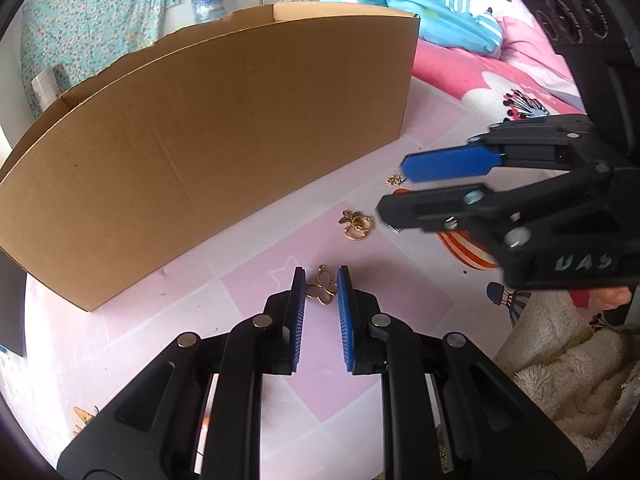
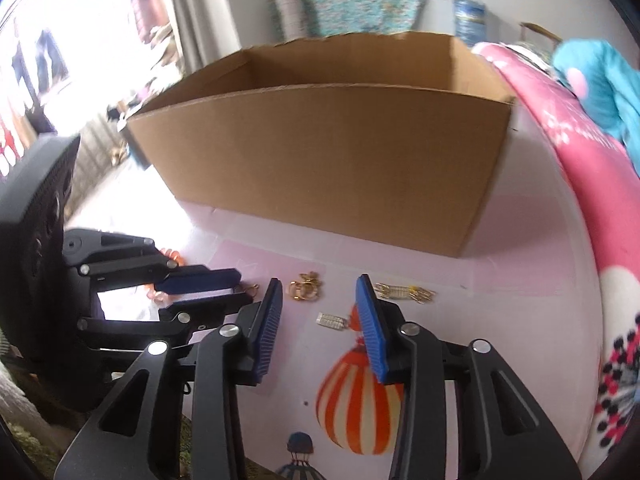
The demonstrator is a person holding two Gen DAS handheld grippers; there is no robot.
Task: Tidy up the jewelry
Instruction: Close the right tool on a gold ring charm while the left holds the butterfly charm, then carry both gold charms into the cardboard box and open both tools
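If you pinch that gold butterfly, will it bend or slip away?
The gold butterfly pendant looks like thin open wire, so probably light and slightly bendable. Lying flat on the smooth mat between the left hand-held gripper's open fingers, it may slide.

A big open cardboard box [image 2: 320, 160] stands on the pink table [image 1: 260, 280] — printed with a striped hot-air balloon [image 2: 356, 404]. A pink bed [image 2: 600, 184] lies beside it, under a blue blanket [image 1: 432, 12]. Floral cloth [image 1: 92, 24] hangs behind — near a water jug [image 1: 209, 4].
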